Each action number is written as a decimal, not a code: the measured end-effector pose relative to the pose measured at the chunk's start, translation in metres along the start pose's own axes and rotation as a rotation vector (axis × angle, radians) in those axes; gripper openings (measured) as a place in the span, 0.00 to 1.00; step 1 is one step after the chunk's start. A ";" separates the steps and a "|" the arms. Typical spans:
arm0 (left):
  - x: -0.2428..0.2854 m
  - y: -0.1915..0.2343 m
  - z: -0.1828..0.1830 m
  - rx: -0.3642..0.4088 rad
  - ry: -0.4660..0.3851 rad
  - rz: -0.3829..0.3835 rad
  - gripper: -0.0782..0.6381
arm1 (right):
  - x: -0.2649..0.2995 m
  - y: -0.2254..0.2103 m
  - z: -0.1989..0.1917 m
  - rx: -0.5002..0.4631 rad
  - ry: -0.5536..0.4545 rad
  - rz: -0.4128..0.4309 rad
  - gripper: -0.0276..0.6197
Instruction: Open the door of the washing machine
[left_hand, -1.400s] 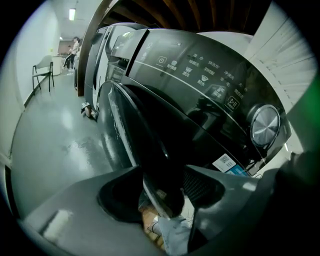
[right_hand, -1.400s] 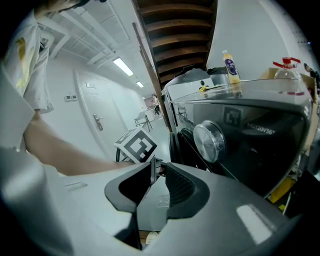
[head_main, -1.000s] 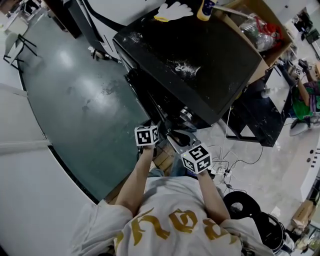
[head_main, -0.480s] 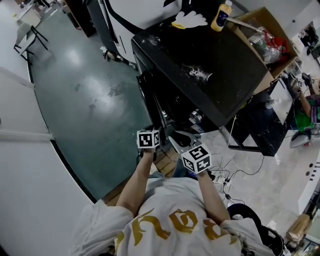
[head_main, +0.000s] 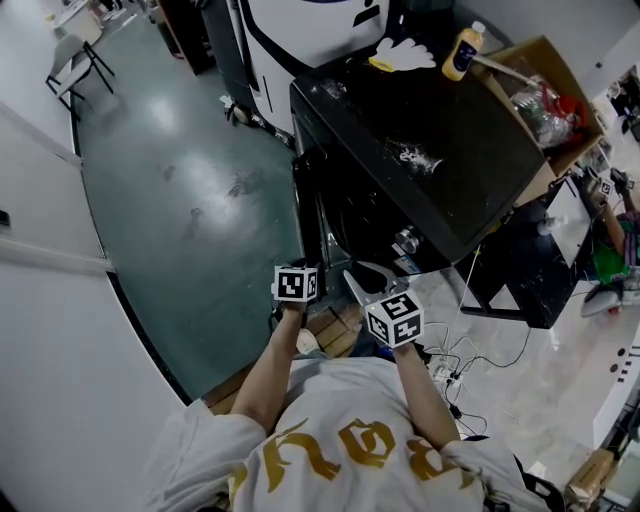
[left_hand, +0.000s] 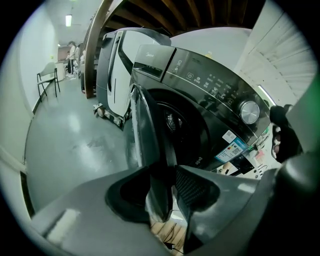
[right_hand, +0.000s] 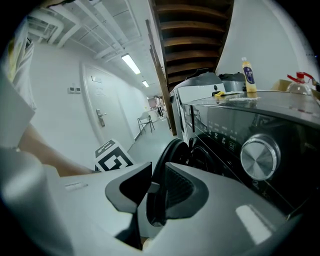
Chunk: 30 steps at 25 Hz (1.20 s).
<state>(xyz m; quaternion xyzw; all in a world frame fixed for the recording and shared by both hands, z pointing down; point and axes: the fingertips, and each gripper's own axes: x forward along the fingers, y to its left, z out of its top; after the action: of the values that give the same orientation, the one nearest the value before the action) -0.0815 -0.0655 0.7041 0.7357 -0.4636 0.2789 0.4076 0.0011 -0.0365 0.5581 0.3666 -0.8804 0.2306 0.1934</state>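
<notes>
The black front-loading washing machine (head_main: 430, 130) stands ahead of me, its round door (left_hand: 145, 130) swung partly out from the drum opening. My left gripper (left_hand: 165, 192) is shut on the door's rim, which runs down between its two jaws. My right gripper (right_hand: 156, 192) is also shut on the door (right_hand: 167, 155), a little higher on the same rim. In the head view both marker cubes sit side by side just in front of the machine, with the left gripper (head_main: 308, 265) and the right gripper (head_main: 362, 282) at the door's edge. The control knob (right_hand: 259, 157) shows at the right.
A white appliance (left_hand: 117, 75) stands beyond the washer. On the washer's top lie a yellow bottle (head_main: 461, 50) and a white glove (head_main: 402, 54), with a cardboard box (head_main: 545, 110) of clutter behind. Cables (head_main: 460, 360) trail on the floor at my right. A chair (head_main: 75, 60) stands far left.
The door has swung further out from the machine, with both grippers holding its rim. The washer sits higher and further right in the head view.
</notes>
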 end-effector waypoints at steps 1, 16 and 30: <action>-0.002 0.004 -0.001 0.004 0.005 0.003 0.33 | 0.002 0.001 0.001 -0.001 0.001 0.000 0.19; -0.037 0.067 -0.015 0.033 0.021 0.079 0.31 | 0.023 0.015 0.004 -0.032 0.030 0.001 0.20; -0.067 0.141 -0.011 0.112 0.031 0.249 0.30 | 0.029 0.016 0.013 -0.054 0.008 -0.041 0.17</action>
<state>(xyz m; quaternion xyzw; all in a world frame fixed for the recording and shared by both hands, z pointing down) -0.2382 -0.0590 0.7055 0.6895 -0.5289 0.3639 0.3353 -0.0316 -0.0499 0.5585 0.3784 -0.8778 0.2040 0.2116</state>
